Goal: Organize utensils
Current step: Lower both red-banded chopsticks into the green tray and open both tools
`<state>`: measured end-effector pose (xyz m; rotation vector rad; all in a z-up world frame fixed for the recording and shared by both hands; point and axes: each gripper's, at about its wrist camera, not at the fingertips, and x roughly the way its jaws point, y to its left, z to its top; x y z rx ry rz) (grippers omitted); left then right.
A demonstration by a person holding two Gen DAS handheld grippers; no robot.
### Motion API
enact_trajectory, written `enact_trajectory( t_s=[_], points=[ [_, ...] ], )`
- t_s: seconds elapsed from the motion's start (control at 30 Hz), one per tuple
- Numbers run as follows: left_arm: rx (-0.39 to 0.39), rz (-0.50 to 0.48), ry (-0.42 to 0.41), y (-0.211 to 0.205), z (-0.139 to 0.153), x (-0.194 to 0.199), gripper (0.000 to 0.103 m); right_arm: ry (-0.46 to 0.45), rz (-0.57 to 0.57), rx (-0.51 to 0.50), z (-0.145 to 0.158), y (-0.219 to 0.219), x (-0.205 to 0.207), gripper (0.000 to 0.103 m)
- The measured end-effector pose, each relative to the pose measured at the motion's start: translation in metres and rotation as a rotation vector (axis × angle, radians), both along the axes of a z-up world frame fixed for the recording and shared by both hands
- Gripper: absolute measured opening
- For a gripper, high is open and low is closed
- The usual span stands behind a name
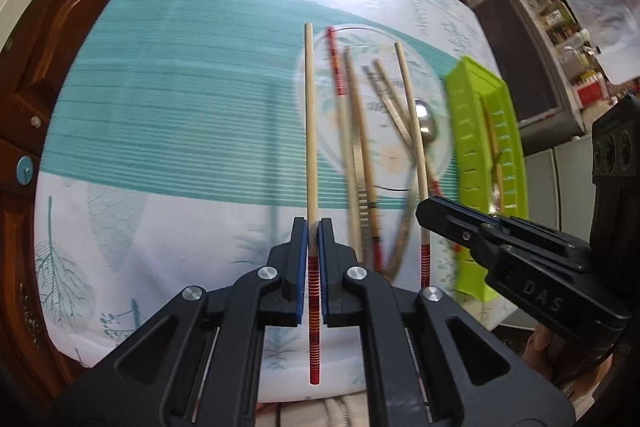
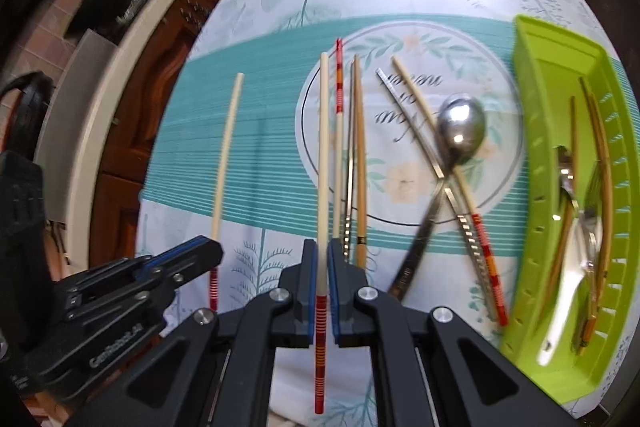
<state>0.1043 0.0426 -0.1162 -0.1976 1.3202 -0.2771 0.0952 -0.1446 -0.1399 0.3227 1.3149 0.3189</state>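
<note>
My left gripper (image 1: 313,233) is shut on a pale chopstick with a red striped end (image 1: 309,115), held above the cloth. My right gripper (image 2: 320,253) is shut on a matching striped chopstick (image 2: 323,147). Each gripper shows in the other's view: the right gripper (image 1: 426,213) at the right, the left gripper (image 2: 214,251) at the left. Below them, on the round printed mat, lie another striped chopstick (image 2: 339,99), a brown wooden chopstick (image 2: 361,167), metal chopsticks (image 2: 412,135) and a steel spoon (image 2: 460,127). A green tray (image 2: 530,115) to the right holds several utensils.
A white and teal leaf-print cloth (image 2: 248,147) covers the table. Dark carved wooden furniture (image 1: 80,27) borders it at the far side and left. Shelves with jars (image 1: 560,11) stand beyond the tray. The tray lies close to the cloth's right edge.
</note>
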Motion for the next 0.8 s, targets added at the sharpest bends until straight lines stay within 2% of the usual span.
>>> enact_trajectory(
  t_s=[0.17, 0.27, 0.43, 0.6, 0.8],
  points=[
    [-0.047, -0.102, -0.034, -0.057, 0.028, 0.003, 0.003, -0.059, -0.056, 0.031, 0.027, -0.055, -0.009, 0.005],
    [-0.073, -0.157, -0.042, -0.096, 0.041, 0.007, 0.003, -0.099, -0.108, -0.017, 0.036, -0.094, -0.017, 0.005],
    [-0.092, -0.216, -0.054, -0.160, 0.052, 0.017, 0.003, -0.097, -0.195, -0.077, 0.031, -0.151, -0.026, 0.005],
    [-0.062, -0.234, -0.036, -0.209, 0.038, 0.029, 0.003, -0.066, -0.228, -0.100, 0.014, -0.181, -0.024, 0.005],
    [-0.014, -0.208, 0.021, -0.232, 0.000, 0.043, 0.003, -0.040, -0.223, -0.141, -0.004, -0.190, -0.018, 0.005]
  ],
)
